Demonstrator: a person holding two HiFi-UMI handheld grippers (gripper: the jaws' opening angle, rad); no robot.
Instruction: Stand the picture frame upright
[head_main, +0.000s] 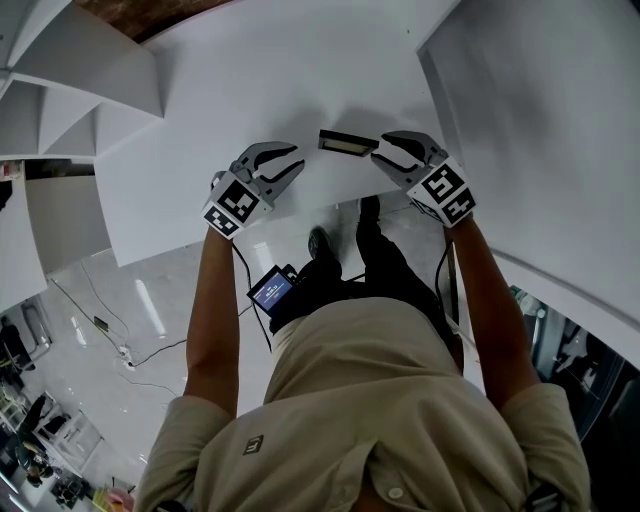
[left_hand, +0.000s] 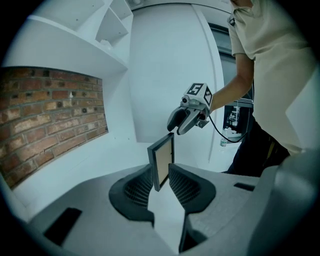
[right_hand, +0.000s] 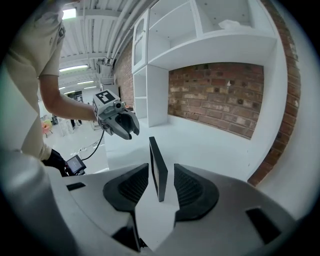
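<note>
- A smooth white tabletop (head_main: 300, 80) runs to a rough red-brick wall (right_hand: 220, 85) under white shelves.
- The picture frame (head_main: 348, 142), a thin dark rectangle with a tan panel, stands on edge between the grippers.
- The left gripper (head_main: 298, 158) has its ribbed jaws spread, empty.
- The right gripper (head_main: 383, 146) has its jaws wide apart around the frame's end, clear of both faces.

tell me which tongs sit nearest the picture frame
The right tongs: their tips almost reach the black rectangular picture frame; the left tongs sit further off.
</note>
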